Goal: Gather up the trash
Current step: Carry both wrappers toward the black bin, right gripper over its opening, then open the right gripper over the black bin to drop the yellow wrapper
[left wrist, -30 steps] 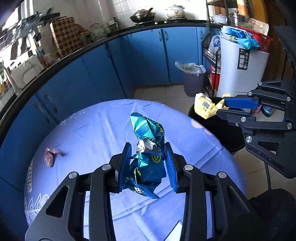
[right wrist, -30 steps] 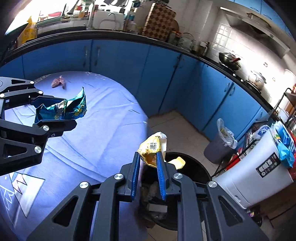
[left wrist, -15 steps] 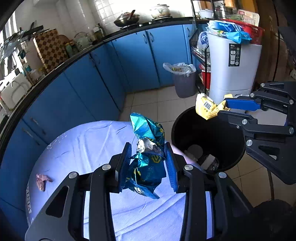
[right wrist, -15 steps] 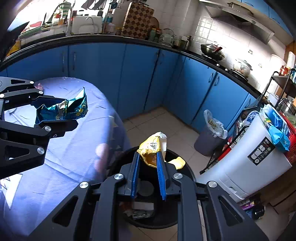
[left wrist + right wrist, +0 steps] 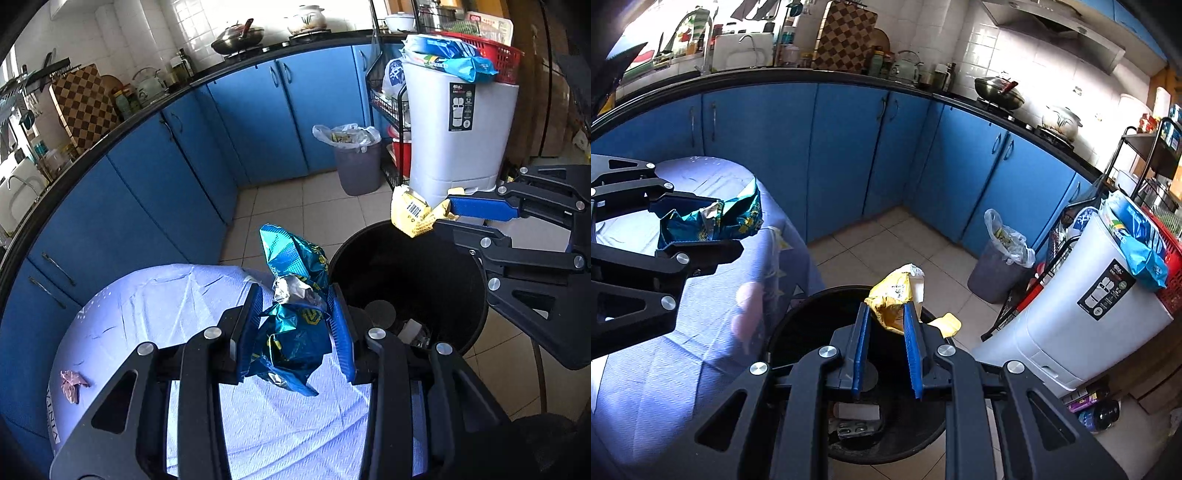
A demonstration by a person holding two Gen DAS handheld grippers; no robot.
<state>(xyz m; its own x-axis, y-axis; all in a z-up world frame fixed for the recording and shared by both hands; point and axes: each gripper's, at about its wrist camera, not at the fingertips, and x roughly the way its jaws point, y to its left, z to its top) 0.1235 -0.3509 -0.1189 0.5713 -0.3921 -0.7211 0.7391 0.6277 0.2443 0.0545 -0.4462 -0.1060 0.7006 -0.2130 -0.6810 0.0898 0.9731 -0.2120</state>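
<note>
My left gripper (image 5: 295, 295) is shut on a crumpled blue foil snack bag (image 5: 293, 295), held over the table edge just left of a black round bin (image 5: 461, 258). My right gripper (image 5: 889, 314) is shut on a crumpled yellow wrapper (image 5: 892, 299), held above that black bin (image 5: 783, 332). In the left wrist view the yellow wrapper (image 5: 412, 216) and the right gripper (image 5: 448, 214) hang over the bin's far rim. In the right wrist view the blue bag (image 5: 713, 219) sits in the left gripper (image 5: 727, 218) at the left. Trash lies at the bin's bottom.
A small pink wrapper (image 5: 72, 384) lies on the table with the lilac cloth (image 5: 147, 314). Blue cabinets (image 5: 258, 110) curve behind. A grey lined waste bin (image 5: 356, 158), a white appliance (image 5: 458, 133) and a wire rack (image 5: 1145, 166) stand on the tiled floor (image 5: 280, 199).
Both grippers have swung from over the table toward the black bin, each still holding its wrapper. The bin's opening has come into fuller view beneath them.
</note>
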